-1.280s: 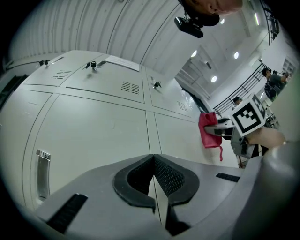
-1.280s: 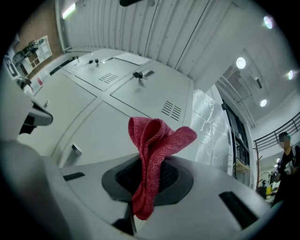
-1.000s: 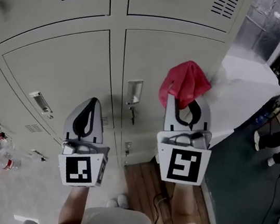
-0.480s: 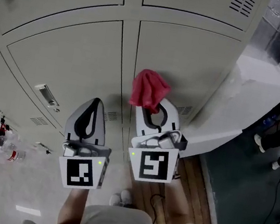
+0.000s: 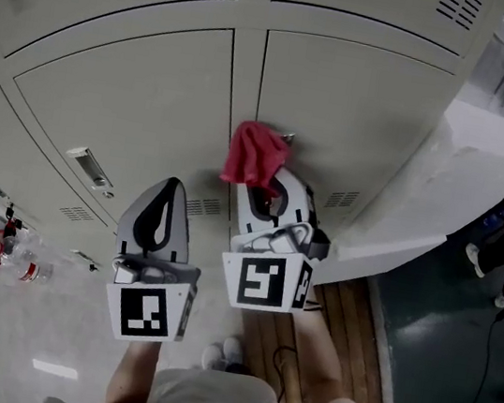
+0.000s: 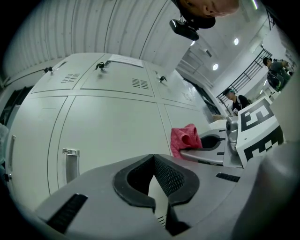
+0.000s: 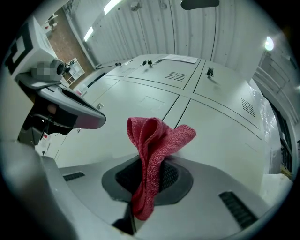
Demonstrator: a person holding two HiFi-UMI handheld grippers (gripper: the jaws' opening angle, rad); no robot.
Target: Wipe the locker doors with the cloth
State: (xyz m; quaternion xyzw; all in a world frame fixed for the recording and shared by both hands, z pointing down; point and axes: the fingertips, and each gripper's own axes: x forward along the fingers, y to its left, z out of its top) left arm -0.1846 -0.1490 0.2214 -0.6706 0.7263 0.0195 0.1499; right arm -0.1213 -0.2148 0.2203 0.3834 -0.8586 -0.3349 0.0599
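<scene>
We clamp the red cloth (image 7: pixel 154 140) in our right gripper (image 7: pixel 152 180), jaws pinched on its lower fold so the loose bunch sticks out ahead as a wiping pad. It is up by the locker door (image 5: pixel 343 106); we cannot tell if it touches. Our left gripper (image 6: pixel 157 176) hangs beside, closed on nothing, probably idle.

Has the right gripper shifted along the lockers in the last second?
Yes. The right gripper carried the red cloth leftward, toward the door seam.
</scene>
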